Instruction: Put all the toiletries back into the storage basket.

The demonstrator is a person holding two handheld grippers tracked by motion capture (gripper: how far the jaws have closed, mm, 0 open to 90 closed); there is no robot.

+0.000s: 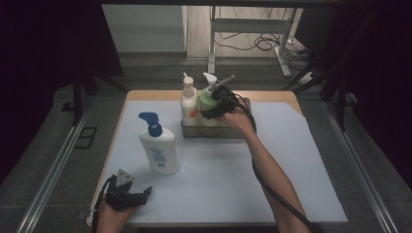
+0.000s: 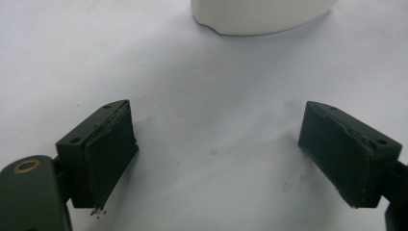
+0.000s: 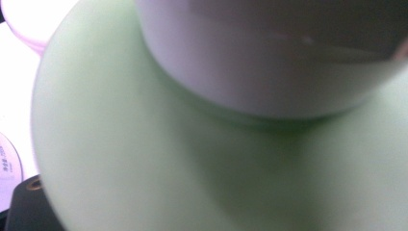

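Note:
A green pump bottle [image 1: 208, 101] stands in a metal tray [image 1: 210, 132] at the back of the table, next to a white bottle with an orange label [image 1: 188, 103]. My right gripper [image 1: 214, 108] is against the green bottle's right side and appears shut on it. In the right gripper view the green bottle's shoulder [image 3: 120, 159] and white collar [image 3: 269, 62] are very close, hiding the jaws. My left gripper [image 1: 141, 194] rests open at the front left on the white sheet [image 2: 216, 154]. A white bottle with a blue pump [image 1: 159, 153] stands just beyond it, its base [image 2: 260, 14] ahead of the jaws.
The white sheet [image 1: 243, 174] covers the wooden table, with free room at the middle and right. Dark curtains flank the table. A desk frame and cables [image 1: 272, 41] lie on the floor beyond the far edge.

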